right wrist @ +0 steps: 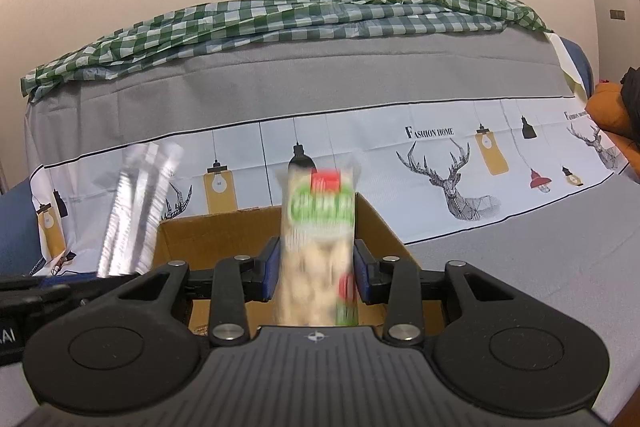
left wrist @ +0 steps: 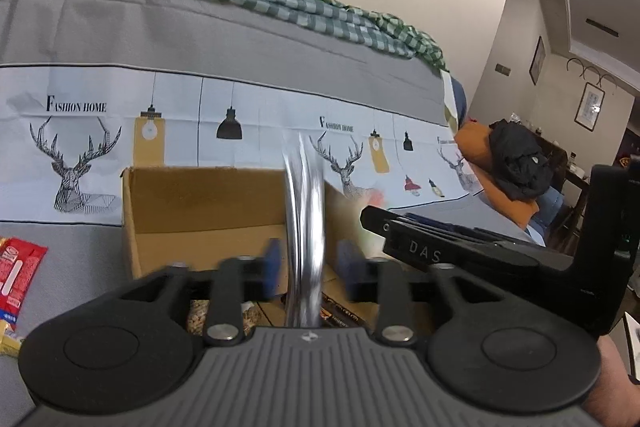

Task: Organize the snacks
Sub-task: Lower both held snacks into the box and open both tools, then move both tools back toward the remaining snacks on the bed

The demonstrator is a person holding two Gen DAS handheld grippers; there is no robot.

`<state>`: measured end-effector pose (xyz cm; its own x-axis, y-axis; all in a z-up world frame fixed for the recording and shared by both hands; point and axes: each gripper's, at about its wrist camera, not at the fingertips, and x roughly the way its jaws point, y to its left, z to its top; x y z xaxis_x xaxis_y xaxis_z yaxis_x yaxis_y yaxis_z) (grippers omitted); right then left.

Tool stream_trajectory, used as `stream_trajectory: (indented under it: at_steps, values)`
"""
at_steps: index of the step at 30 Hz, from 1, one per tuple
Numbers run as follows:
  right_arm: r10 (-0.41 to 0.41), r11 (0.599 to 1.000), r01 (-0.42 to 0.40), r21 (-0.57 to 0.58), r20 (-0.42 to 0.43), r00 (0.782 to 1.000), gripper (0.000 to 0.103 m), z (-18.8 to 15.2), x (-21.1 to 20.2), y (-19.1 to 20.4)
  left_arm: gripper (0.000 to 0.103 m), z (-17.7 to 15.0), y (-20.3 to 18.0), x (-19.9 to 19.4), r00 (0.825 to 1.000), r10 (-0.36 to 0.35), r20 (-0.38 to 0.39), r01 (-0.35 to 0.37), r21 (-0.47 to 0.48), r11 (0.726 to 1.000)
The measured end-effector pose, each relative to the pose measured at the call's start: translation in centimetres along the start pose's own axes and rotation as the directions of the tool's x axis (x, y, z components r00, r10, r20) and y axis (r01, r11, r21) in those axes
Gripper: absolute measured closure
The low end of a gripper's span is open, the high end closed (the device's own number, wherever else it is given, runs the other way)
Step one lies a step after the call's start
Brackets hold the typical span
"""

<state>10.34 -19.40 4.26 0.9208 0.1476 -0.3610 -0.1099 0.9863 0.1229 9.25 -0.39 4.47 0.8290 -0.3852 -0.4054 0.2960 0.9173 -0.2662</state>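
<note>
A brown cardboard box (left wrist: 200, 203) stands open on the grey cloth in front of both grippers; it also shows in the right wrist view (right wrist: 224, 231). My left gripper (left wrist: 306, 263) holds a silver foil snack packet (left wrist: 304, 227) upright between its blue pads, over the box's right part. That packet shows blurred at the left of the right wrist view (right wrist: 136, 211). My right gripper (right wrist: 316, 267) is shut on a clear snack bag with a green and red label (right wrist: 318, 239), upright over the box. Some snacks lie in the box bottom (left wrist: 200, 315).
A red snack packet (left wrist: 18, 271) and a yellow one (left wrist: 8, 339) lie on the cloth at the far left. The sofa back with a deer-print cover (right wrist: 448, 179) and a green checked cloth (right wrist: 280, 19) rises behind the box. Orange and black clothes (left wrist: 512, 163) lie at the right.
</note>
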Motion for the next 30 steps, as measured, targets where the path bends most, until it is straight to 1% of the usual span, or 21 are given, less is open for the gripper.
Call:
stream_trajectory:
  at_steps: [2, 5, 10, 19, 22, 25, 26, 27, 30]
  values:
    - [-0.019, 1.000, 0.019, -0.001, -0.007, 1.000, 0.046, 0.0, 0.2, 0.1, 0.058, 0.0, -0.1, 0.0, 1.000, 0.008, 0.003, -0.008, 0.009, 1.000]
    - [-0.026, 1.000, 0.026, 0.006, -0.008, 1.000, 0.046, 0.0, 0.3, 0.0, 0.058, -0.1, 0.3, -0.1, 1.000, 0.015, 0.000, -0.015, 0.003, 1.000]
    - [-0.020, 1.000, 0.020, 0.009, -0.025, 0.999, 0.045, -0.1, 0.7, 0.4, 0.058, -0.1, 1.4, -0.2, 0.998, 0.050, -0.028, -0.051, -0.027, 0.998]
    - [-0.007, 1.000, 0.007, -0.010, -0.036, 0.999, 0.045, -0.6, 0.7, 1.9, 0.059, -0.2, 2.3, -1.3, 0.996, 0.087, -0.023, -0.088, -0.035, 0.996]
    - [-0.001, 1.000, 0.001, -0.017, -0.044, 0.999, 0.045, -0.8, 0.7, 2.7, 0.064, -0.3, 2.5, -1.9, 0.995, 0.099, -0.025, -0.099, -0.029, 0.995]
    - [0.022, 1.000, -0.022, -0.016, -0.042, 0.999, 0.046, -1.0, 0.5, 3.5, 0.069, -0.5, 2.7, -2.8, 0.993, 0.116, -0.031, -0.116, -0.006, 0.993]
    - [0.029, 0.999, -0.030, -0.018, -0.039, 0.999, 0.046, -1.0, 0.4, 3.8, 0.073, -0.5, 2.8, -3.2, 0.992, 0.125, -0.035, -0.125, 0.005, 0.992]
    - [0.035, 0.999, -0.036, -0.018, -0.037, 0.999, 0.049, -1.0, 0.3, 4.2, 0.075, -0.4, 3.1, -3.7, 0.990, 0.138, -0.039, -0.137, 0.016, 0.990]
    - [0.071, 0.997, -0.071, -0.009, -0.030, 0.997, 0.058, -1.2, -0.1, 5.3, 0.077, 0.4, 4.5, -5.2, 0.983, 0.178, -0.052, -0.175, 0.064, 0.983]
